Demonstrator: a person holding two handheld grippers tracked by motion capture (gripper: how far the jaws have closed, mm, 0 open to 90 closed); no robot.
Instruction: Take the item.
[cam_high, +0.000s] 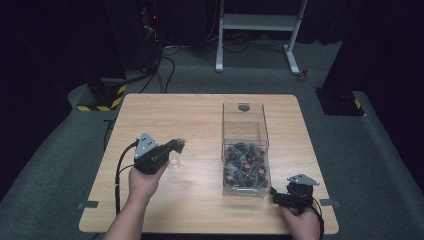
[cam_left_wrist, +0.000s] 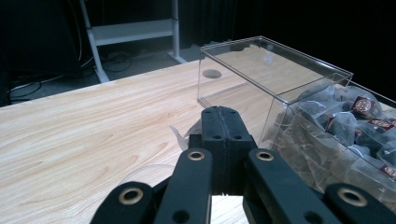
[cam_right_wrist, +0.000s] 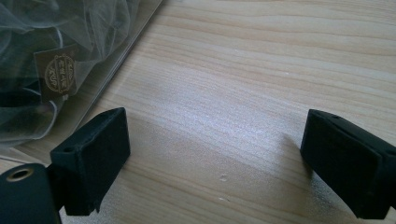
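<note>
Left gripper view: clear box (cam_left_wrist: 299, 93) just right of closed left claw (cam_left_wrist: 225, 122).

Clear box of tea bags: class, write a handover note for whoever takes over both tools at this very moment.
Left tool: jaws shut, over the table left of the clear box; something translucent at its tip, grip unclear.
Right tool: open, empty, by the box's near right corner.
Tea bags: piled at the box's near end.
Done: cannot tell. Left: probably handling the bags.
</note>
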